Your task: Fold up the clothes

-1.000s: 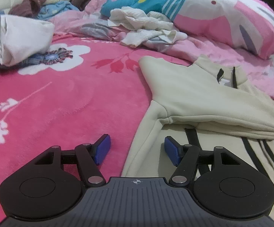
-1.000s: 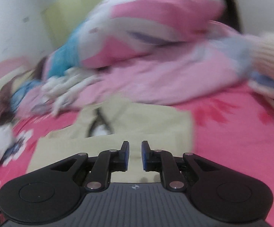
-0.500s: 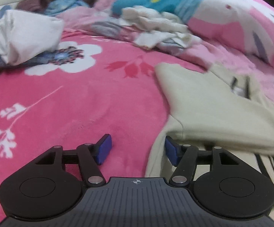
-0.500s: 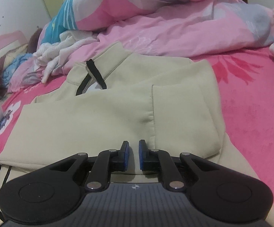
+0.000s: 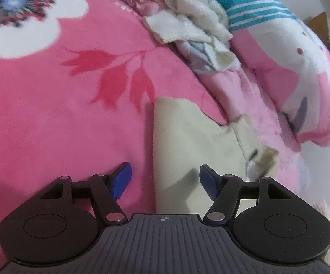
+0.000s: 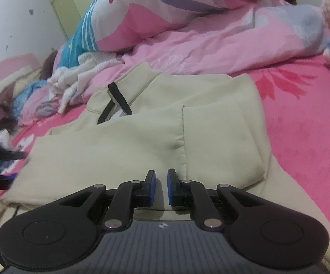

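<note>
Across the pink floral plush blanket of the bed (image 6: 301, 125) lies the pale beige zip-neck sweatshirt (image 6: 142, 137), spread flat with its collar and black zipper (image 6: 117, 100) toward the heaped pink quilt (image 6: 222, 50) and the big pink-and-white plush pillow (image 6: 165, 6). One sleeve is already laid across the chest, its long axis running side to side, the cuff end reaching to the garment's left edge.

The right tool (image 6: 160, 188) sits low over the body of the sweatshirt just short of that folded sleeve, its blue pads drawn close together with only a slim gap and no cloth visibly pinched between them.

The left tool (image 5: 165, 180) has its jaws wide and opening; the straight left edge of the beige fabric (image 5: 187, 141) runs away from it between the pads, one pad over the blanket and the other over the cloth, neither pressing on it. That edge is the relation that matters: it lies directly ahead of the left tool and lengthwise along its pointing line, so this hand is the nearer one to take hold of the side. In the right view a blurred dark shape at the far left margin is probably that tool.

A crumpled cream knit garment (image 5: 187, 18) lies well apart near the pillow.
</note>
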Demonstrator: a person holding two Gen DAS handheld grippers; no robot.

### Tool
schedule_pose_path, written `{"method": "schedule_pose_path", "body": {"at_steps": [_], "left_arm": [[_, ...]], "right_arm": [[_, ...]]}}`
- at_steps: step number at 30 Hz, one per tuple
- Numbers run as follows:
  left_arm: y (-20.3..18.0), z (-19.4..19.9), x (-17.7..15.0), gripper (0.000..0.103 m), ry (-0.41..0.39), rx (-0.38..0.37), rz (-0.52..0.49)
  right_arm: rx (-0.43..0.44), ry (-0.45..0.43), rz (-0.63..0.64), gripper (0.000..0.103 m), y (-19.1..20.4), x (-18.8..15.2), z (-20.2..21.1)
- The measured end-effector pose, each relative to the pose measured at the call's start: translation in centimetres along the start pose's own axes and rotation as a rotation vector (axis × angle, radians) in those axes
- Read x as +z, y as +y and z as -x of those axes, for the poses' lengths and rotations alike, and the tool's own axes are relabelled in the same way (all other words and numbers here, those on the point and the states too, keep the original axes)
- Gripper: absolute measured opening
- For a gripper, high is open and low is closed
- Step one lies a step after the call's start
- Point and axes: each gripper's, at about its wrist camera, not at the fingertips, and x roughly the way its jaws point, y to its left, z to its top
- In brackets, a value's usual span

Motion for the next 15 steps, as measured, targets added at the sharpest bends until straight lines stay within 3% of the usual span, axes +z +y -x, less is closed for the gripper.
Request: {"method": "schedule_pose_path", "body": {"at_steps": [1, 3, 5, 9, 15], "left_arm": [[-0.1, -0.6, 0.5, 0.066, -0.012, -0.023, 0.004], [-0.1, -1.8, 1.4, 0.050, -0.012, -0.061, 0.030], [-0.2, -2.7, 1.9, 0.019, -0.003, -0.061, 0.031], [-1.6, -3.2, 1.8, 0.012, -0.069, 0.000, -0.089], [-2.4, -4.1, 0.8, 0.017, -0.163, 0.112, -0.214]], "right_arm": [[0.009, -0.002, -0.011, 0.009, -0.2, 0.0, 0.0], [0.025, -0.006, -0.028, 0.009, -0.5, 0.0, 0.0], [0.036, -0.009, -0.038, 0.009, -0.7, 0.0, 0.1], [0.050, -0.014, -0.050, 0.009, -1.0, -0.1, 0.1], [0.062, -0.016, -0.062, 0.009, -1.2, -0.1, 0.2]]}}
